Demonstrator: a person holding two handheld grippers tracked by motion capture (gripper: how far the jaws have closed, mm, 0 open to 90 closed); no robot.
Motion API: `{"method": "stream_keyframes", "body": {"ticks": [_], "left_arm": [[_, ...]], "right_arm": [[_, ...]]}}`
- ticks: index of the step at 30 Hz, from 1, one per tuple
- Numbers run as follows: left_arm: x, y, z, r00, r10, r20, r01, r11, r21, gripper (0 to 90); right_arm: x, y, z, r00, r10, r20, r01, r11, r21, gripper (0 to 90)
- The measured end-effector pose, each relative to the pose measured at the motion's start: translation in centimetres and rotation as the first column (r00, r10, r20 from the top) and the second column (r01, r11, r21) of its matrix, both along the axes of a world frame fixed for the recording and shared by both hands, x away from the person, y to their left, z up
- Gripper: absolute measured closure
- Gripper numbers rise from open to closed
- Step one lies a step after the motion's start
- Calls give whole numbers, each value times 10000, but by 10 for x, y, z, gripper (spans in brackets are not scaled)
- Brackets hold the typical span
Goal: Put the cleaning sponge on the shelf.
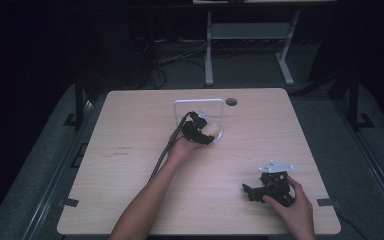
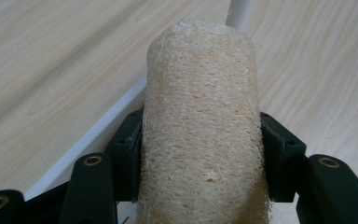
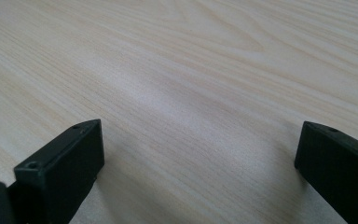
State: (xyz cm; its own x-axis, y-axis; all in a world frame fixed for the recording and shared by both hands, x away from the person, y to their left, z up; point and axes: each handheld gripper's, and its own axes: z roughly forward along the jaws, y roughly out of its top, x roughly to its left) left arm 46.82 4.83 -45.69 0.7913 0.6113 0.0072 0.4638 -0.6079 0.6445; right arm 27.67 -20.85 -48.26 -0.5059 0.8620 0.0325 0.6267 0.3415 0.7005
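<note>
Gripped between two black jaws, a pale, fibrous loofah sponge (image 2: 200, 126) fills the foreground of the left gripper view, its coarse weave pressed on both sides by the left tool (image 2: 200, 140), which is closed firmly around it. Behind the sponge, a white bar of a wire rack (image 2: 93, 135) runs across the light wooden table (image 2: 51, 60), with a white upright post rising just past the sponge's top end.

From the high view, the person's left hand (image 1: 182, 147) holds the left tool (image 1: 205, 131) and the sponge (image 1: 213, 130) at the foot of the white rack (image 1: 199, 101), near the far middle of the table (image 1: 130, 150); the sponge sits inside the rack's frame, close to its base.

Well apart, at the near right corner, the person's right hand (image 1: 292, 200) rests the right tool (image 1: 250, 190) on the table. Its jaws stand wide apart over bare wood, holding nothing (image 3: 196, 154).
</note>
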Motion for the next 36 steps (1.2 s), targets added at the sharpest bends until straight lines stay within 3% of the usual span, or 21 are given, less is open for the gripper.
{"method": "stream_keyframes", "body": {"ticks": [9,12,22,28,31,36], "left_arm": [[2,1,0,10000,9,-6,-9,10000,72,410],[1,0,0,9999,77,94,-77,10000,61,354],[-11,8,17,9991,200,374,-186,9991,-377,341],[-19,19,35,9982,40,598,-7,9984,-561,411],[-25,24,43,9990,51,455,-18,9973,-739,457],[-35,31,50,9995,-99,309,132,9942,-1069,647]], "right_arm": [[0,0,0,10000,-1,2,1,10000,-1,9],[0,0,0,10000,-1,3,1,10000,0,9],[0,0,0,10000,3,-4,-3,10000,-11,9],[0,0,0,10000,12,3,-12,10000,1,9],[0,0,0,10000,3,7,-3,10000,19,9],[0,0,0,10000,2,4,-2,10000,-2,9]]}}
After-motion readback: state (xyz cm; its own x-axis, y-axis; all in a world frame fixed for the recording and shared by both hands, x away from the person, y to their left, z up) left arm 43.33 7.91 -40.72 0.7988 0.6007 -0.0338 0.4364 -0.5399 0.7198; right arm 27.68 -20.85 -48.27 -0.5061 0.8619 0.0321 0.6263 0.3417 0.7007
